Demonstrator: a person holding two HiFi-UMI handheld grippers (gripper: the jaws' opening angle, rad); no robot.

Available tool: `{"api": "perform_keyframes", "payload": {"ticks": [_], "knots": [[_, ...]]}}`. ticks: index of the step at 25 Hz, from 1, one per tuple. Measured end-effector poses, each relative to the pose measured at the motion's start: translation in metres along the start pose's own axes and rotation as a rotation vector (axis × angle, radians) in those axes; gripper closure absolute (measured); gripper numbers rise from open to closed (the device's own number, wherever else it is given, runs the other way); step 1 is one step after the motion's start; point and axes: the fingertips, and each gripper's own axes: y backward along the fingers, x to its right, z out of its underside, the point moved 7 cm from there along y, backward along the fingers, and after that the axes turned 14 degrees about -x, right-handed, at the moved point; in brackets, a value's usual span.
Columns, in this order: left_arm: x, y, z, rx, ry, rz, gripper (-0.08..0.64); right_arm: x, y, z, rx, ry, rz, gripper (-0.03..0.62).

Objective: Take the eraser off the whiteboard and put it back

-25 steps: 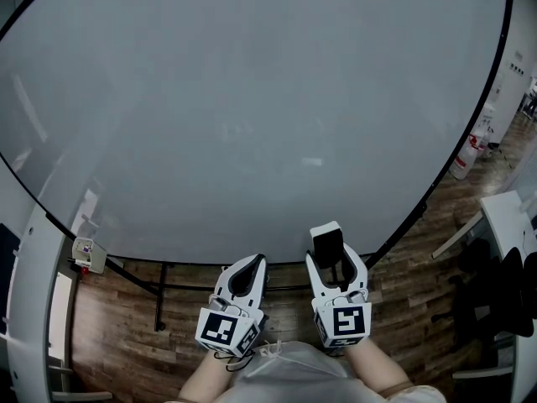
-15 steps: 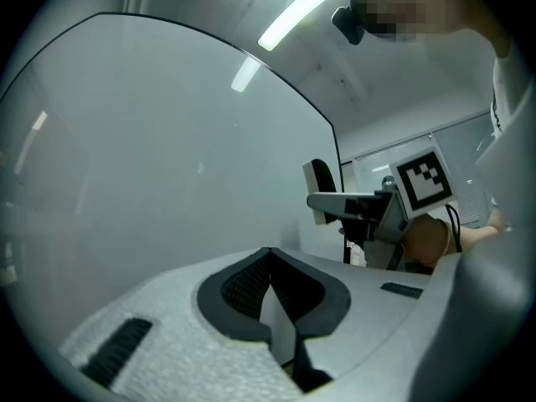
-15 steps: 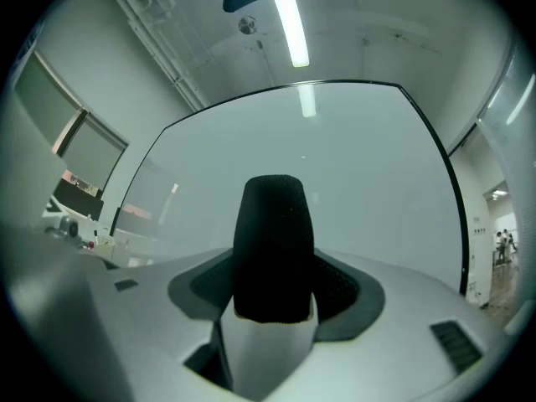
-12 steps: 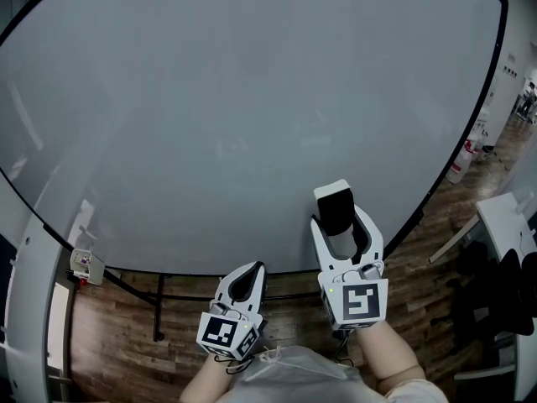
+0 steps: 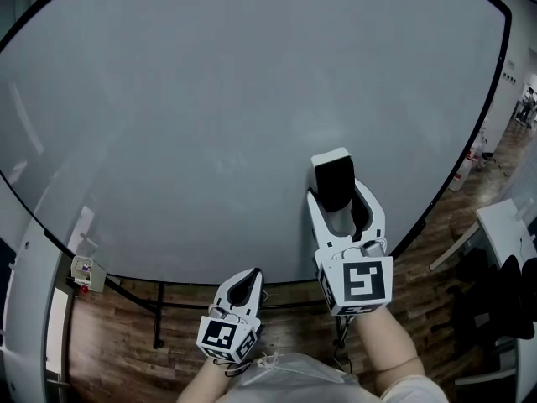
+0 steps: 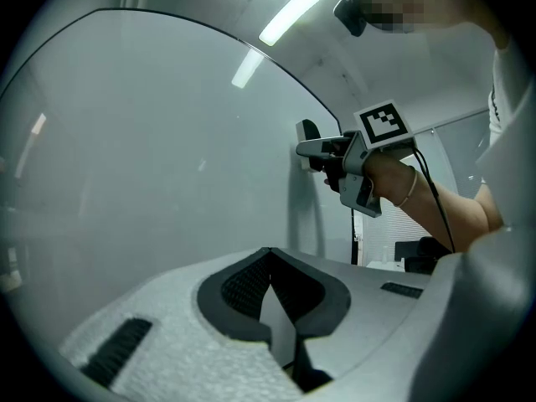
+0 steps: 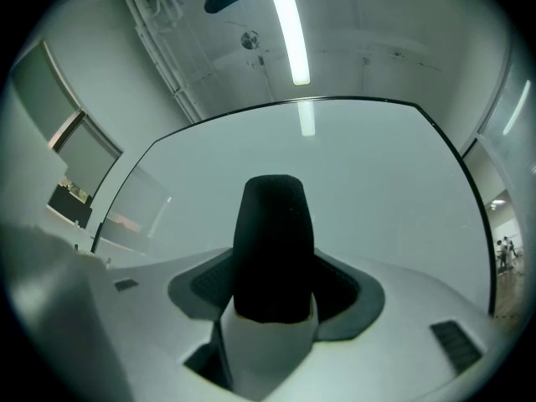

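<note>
The eraser (image 5: 333, 180), white-bodied with a black felt face, is clamped in my right gripper (image 5: 340, 204), which holds it up in front of the lower right part of the whiteboard (image 5: 210, 99). In the right gripper view the eraser (image 7: 272, 249) stands between the jaws with its felt end toward the board (image 7: 368, 182). The left gripper view shows the right gripper (image 6: 322, 151) with the eraser (image 6: 308, 134) close against the board (image 6: 126, 157). My left gripper (image 5: 244, 285) hangs low near the board's bottom edge, shut and empty.
The whiteboard stands on a black frame (image 5: 159, 296) over a wooden floor (image 5: 126, 351). A white desk (image 5: 503, 225) and dark chairs (image 5: 495, 300) are at the right. A small white box (image 5: 86, 271) sits at the board's lower left corner.
My right gripper has risen with the eraser from below the board's bottom edge up in front of the board. The left gripper has dropped slightly.
</note>
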Motion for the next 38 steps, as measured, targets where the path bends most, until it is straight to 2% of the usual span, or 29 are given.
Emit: {"api": "perform_keyframes", "payload": {"ticks": [5, 14, 19, 26, 34, 35, 38], "knots": [[-0.001, -0.003, 0.005, -0.011, 0.007, 0.007, 0.545, -0.004, -0.008, 0.002, -0.024, -0.008, -0.002, 0.325], [-0.005, 0.0, 0.012, -0.019, 0.022, 0.014, 0.545, -0.011, -0.011, 0.003, -0.01, 0.031, 0.056, 0.327], [-0.008, 0.005, 0.014, -0.017, 0.03, 0.007, 0.545, -0.012, -0.009, 0.003, -0.008, 0.004, 0.058, 0.324], [-0.003, 0.007, 0.013, -0.021, 0.028, 0.016, 0.545, -0.013, 0.013, -0.001, 0.067, 0.015, 0.052, 0.318], [0.017, 0.003, 0.013, -0.027, 0.011, 0.043, 0.545, -0.02, 0.054, 0.051, 0.012, 0.0, -0.003, 0.324], [0.021, 0.003, 0.012, -0.026, 0.005, 0.049, 0.545, -0.023, 0.058, 0.062, 0.005, -0.012, -0.011, 0.346], [0.031, 0.002, 0.01, -0.024, -0.019, 0.064, 0.545, -0.028, 0.071, 0.104, -0.036, -0.014, -0.002, 0.475]]}}
